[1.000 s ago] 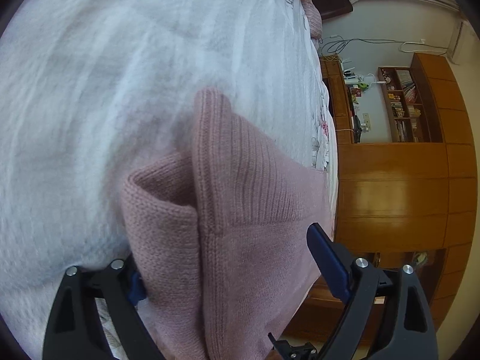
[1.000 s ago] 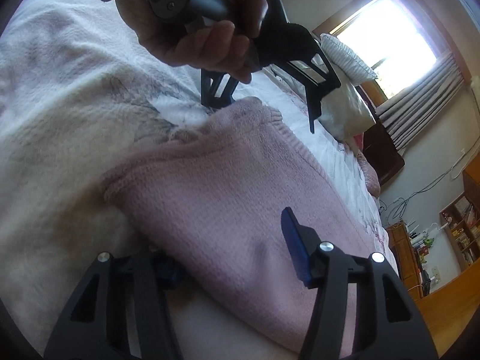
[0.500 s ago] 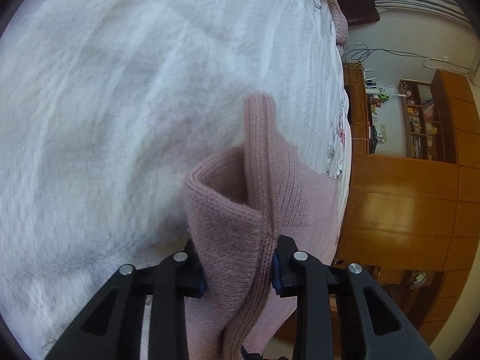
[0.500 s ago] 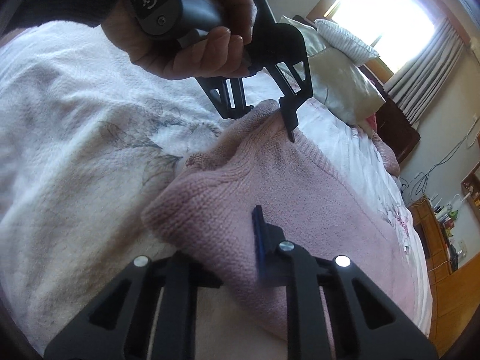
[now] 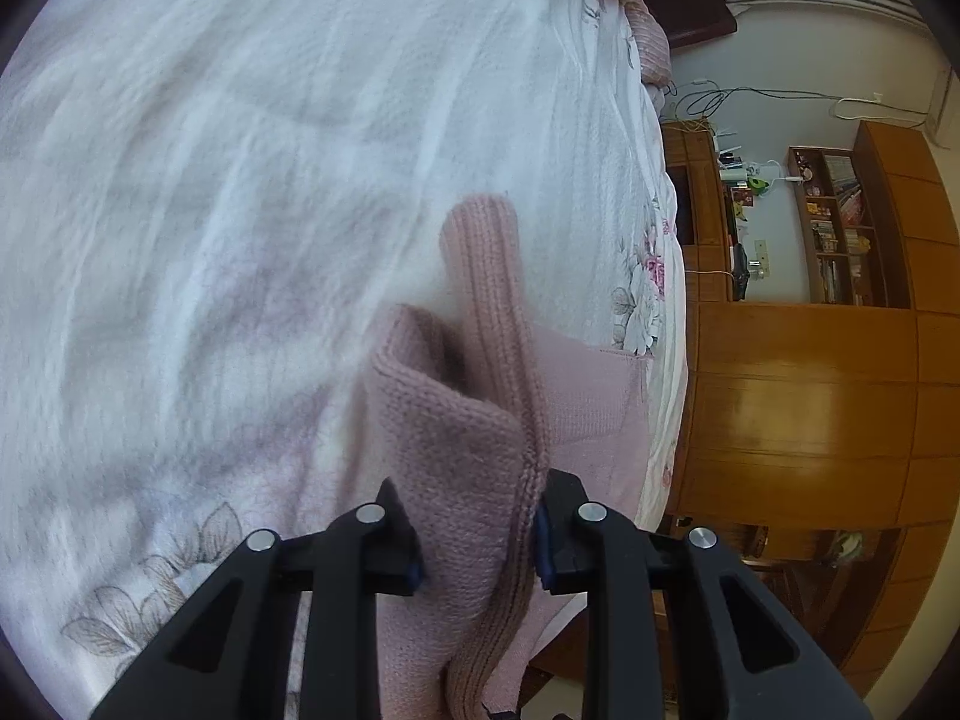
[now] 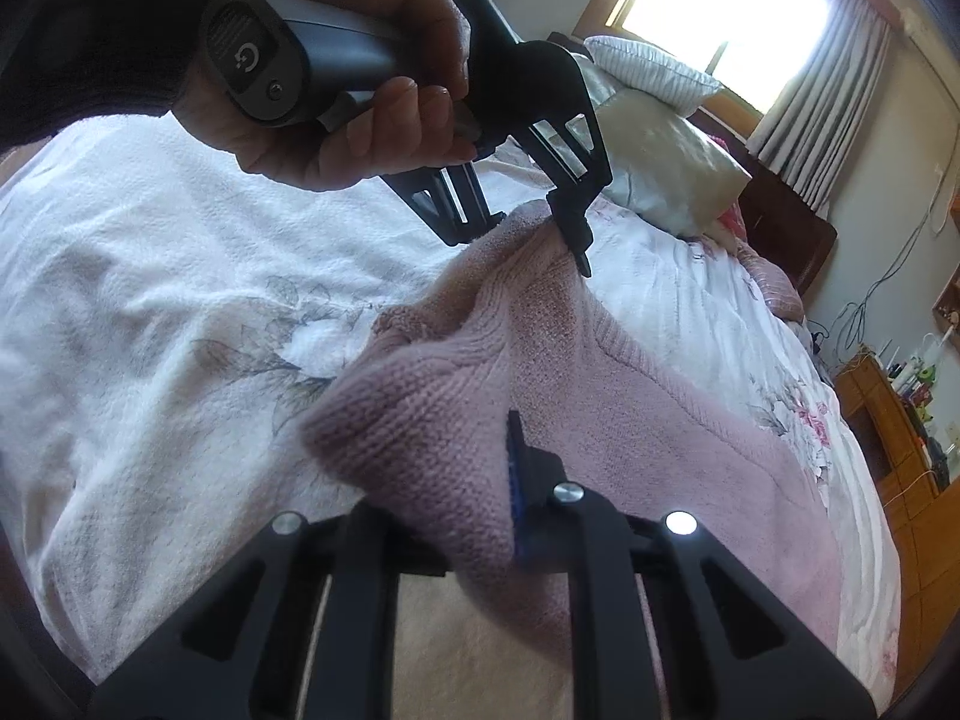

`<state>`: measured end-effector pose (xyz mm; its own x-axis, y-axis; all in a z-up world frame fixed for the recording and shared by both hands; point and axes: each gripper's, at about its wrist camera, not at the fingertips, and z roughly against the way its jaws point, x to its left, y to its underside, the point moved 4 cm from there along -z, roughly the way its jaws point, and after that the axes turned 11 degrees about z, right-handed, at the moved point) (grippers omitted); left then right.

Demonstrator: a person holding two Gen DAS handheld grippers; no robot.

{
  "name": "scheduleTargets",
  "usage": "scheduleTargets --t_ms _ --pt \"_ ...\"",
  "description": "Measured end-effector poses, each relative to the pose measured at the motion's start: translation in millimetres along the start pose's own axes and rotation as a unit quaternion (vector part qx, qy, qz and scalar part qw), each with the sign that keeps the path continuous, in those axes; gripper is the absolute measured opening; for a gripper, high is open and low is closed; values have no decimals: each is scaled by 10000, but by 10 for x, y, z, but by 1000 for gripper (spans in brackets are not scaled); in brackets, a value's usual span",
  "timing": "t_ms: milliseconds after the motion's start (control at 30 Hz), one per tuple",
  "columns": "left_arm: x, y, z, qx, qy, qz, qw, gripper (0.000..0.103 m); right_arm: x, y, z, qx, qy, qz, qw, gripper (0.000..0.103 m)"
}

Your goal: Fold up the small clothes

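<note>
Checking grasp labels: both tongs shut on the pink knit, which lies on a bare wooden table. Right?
Not quite. Both the left tongs and right tongs are shut on the pink knit, but it lies on a white floral bedspread, not a bare wooden table. The right wrist view shows this.

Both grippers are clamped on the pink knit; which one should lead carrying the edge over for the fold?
Probably left. The left gripper pinches the pink knit at its raised far corner, over open bedspread. The right gripper holds the near bunched corner, suited to follow.
</note>
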<state>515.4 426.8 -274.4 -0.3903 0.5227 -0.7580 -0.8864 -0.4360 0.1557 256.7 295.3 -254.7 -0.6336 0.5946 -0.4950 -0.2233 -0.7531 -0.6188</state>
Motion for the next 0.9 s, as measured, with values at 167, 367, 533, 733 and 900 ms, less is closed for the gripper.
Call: scheduleTargets --t_ms 167,367,533,733,900 --pt "-288 108 61 -100 -69 -134 9998 26 -163 -28 159 -106 34 -184 9998 12" --pt "-622 244 101 -196 -168 -279 9993 26 -351 -29 342 -217 70 -380 9990 11" --pt "-899 364 111 -270 -250 -409 9985 26 -517 -7 492 -316 102 -571 9978 11" --pt "-1260 510 60 -334 -348 -559 9973 26 -767 41 658 -427 140 -889 9950 11" --pt "-1570 619 -43 -372 -486 -699 9957 26 -954 122 772 -500 190 -1106 9924 11"
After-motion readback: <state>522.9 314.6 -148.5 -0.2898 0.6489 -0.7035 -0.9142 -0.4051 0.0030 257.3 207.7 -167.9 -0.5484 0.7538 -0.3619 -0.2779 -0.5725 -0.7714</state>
